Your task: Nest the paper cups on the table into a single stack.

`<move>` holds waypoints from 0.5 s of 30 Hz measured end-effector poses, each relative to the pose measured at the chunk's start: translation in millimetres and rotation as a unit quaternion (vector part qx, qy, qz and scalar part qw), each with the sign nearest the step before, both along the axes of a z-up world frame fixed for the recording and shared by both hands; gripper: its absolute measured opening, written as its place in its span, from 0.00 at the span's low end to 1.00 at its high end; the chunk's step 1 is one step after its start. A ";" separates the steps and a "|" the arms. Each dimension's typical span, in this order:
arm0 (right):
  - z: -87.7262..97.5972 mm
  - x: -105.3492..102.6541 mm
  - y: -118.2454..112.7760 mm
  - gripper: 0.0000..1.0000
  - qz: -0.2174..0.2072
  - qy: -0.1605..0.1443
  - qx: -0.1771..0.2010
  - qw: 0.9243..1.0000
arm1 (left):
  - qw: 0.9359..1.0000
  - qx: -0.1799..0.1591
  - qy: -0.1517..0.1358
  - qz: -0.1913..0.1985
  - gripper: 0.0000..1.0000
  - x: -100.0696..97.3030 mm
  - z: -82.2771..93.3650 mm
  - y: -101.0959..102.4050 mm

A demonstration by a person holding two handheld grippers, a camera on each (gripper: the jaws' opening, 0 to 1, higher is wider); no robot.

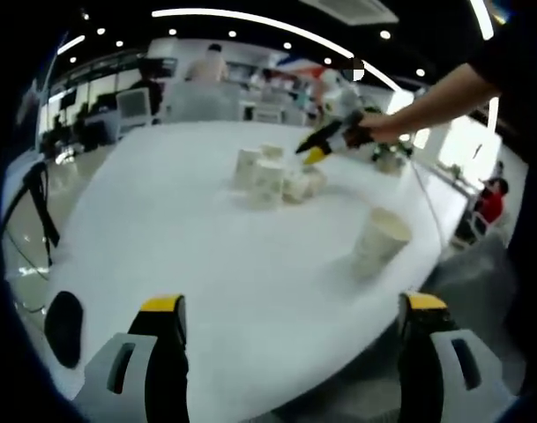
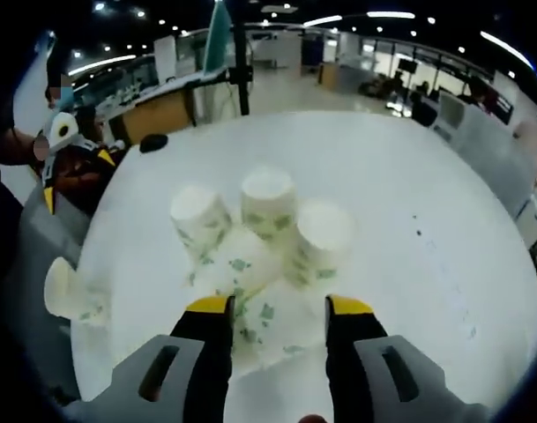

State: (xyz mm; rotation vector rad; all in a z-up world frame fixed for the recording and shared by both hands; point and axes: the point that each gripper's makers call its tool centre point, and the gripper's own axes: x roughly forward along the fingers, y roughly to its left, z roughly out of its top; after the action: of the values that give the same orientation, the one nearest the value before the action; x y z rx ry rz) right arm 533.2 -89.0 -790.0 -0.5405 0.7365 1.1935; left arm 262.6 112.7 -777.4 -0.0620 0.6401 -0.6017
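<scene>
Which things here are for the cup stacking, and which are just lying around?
For the job:
- cluster of paper cups
- lone paper cup
- left claw
- right claw

Just there:
- black oval object
- white table

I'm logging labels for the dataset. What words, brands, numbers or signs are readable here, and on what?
None can be read.
Paper cups: green leaf-like pattern, no legible lettering.
Lone cup near the table edge: plain from the left gripper view.
Background screens and signage: too small and blurred to read.
Right hand-held gripper: yellow tips, no visible marking.
</scene>
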 end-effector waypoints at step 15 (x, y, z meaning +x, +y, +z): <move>-3.3 -17.9 -19.4 0.25 -0.001 0.036 -0.011 0.999 | 1.000 -0.005 -0.002 -0.001 0.99 3.3 2.2 -3.2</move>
State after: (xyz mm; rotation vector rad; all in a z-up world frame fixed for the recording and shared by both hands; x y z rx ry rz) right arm 515.3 -108.3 -793.3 -0.5176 0.8131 1.2096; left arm 265.9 109.5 -775.1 -0.0698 0.6334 -0.6070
